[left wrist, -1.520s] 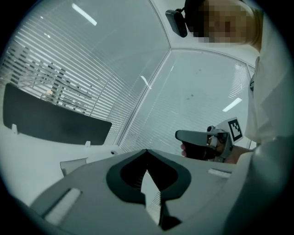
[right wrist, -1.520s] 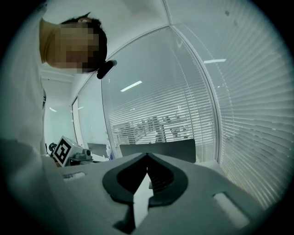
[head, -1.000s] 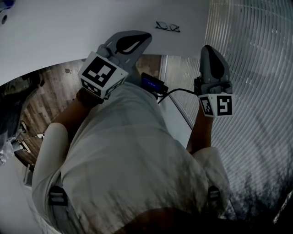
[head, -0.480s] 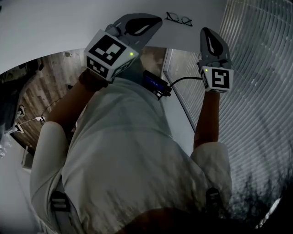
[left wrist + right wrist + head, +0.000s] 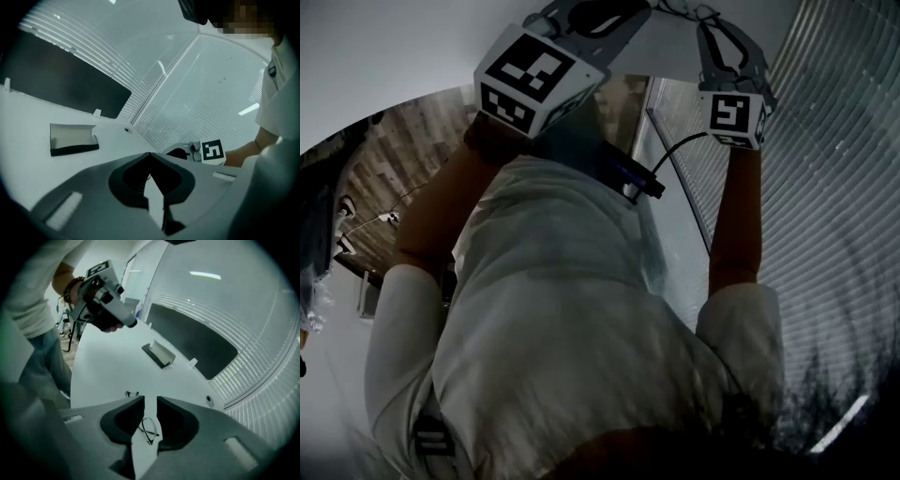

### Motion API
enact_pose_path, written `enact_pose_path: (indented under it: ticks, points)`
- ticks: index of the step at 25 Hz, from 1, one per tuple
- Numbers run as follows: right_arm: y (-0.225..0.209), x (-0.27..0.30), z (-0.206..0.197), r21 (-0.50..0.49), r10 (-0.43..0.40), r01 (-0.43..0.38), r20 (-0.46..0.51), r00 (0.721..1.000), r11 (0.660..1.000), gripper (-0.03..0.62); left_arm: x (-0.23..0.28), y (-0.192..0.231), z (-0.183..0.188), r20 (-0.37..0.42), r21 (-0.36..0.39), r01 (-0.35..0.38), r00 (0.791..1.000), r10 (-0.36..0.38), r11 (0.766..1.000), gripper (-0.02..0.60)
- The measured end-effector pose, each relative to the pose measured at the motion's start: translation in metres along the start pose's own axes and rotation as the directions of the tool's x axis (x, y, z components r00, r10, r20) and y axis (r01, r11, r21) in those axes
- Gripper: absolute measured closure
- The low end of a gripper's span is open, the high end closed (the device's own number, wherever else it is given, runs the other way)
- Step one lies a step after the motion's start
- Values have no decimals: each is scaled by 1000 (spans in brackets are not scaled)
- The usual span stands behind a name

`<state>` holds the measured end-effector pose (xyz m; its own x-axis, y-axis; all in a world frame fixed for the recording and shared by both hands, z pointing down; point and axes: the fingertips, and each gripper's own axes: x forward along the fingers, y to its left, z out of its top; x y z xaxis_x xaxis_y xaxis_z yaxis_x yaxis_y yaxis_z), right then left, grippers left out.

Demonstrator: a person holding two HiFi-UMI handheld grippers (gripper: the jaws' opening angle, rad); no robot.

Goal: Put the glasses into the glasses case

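The left gripper (image 5: 150, 154) has its jaws pressed together at the tips with nothing between them, so it is clenched on air. I judge it is kept closed because it has no work at this moment. It only hangs over the white table (image 5: 28, 122) on the side of the case, perhaps ready to steady the case later.

Further along the table lies the glasses case (image 5: 75, 150), well apart from both grippers and near the far edge, in front of a dark panel (image 5: 65, 79). It lies open and its pale inside is empty; I can see neither glasses nor a cloth in it. The open mouth makes sense, since the glasses can go in directly without another step.

To the right, the right gripper (image 5: 150, 400) points steeply down at the table. Its jaws have just been opening and now stand apart, released, with a clear gap between them. Through this gap the glasses (image 5: 147, 429) are visible, a thin dark frame lying flat on the table. One lens is under the gap and another small part shows beside the left jaw. The pads do not touch the frame, so nothing is grasped yet. I think the jaws are opened here in order to take the frame at the lens rim or the bridge.

So the glasses are on the table below the right gripper, well apart from the case, and putting them in is not yet begun.
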<state>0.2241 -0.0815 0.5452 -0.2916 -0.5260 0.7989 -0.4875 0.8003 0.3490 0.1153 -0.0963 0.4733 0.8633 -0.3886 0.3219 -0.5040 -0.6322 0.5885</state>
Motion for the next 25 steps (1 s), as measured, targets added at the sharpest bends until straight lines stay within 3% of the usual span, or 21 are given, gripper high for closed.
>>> enact_pose_path:
  ticks: [3, 11, 16, 19, 25]
  points:
    - [10, 21, -24, -91, 23, -29, -68, 997, 995, 500, 15, 13, -17, -23, -30, -2, 1000, 1, 1000, 580]
    - [25, 60, -48, -283, 33, -68, -129, 991, 957, 481, 36, 36, -47, -42, -63, -18, 999, 15, 998, 581]
    - [28, 68, -49, -280, 30, -67, -136, 990, 958, 485, 32, 40, -53, -49, -75, -25, 999, 21, 997, 581]
    - [23, 69, -49, -284, 3, -38, -124, 992, 958, 554, 32, 39, -56, -55, -88, -23, 998, 18, 996, 581]
    - [9, 59, -40, -307, -47, 14, -100, 994, 951, 579, 28, 34, -49, -56, -70, -19, 998, 15, 997, 580]
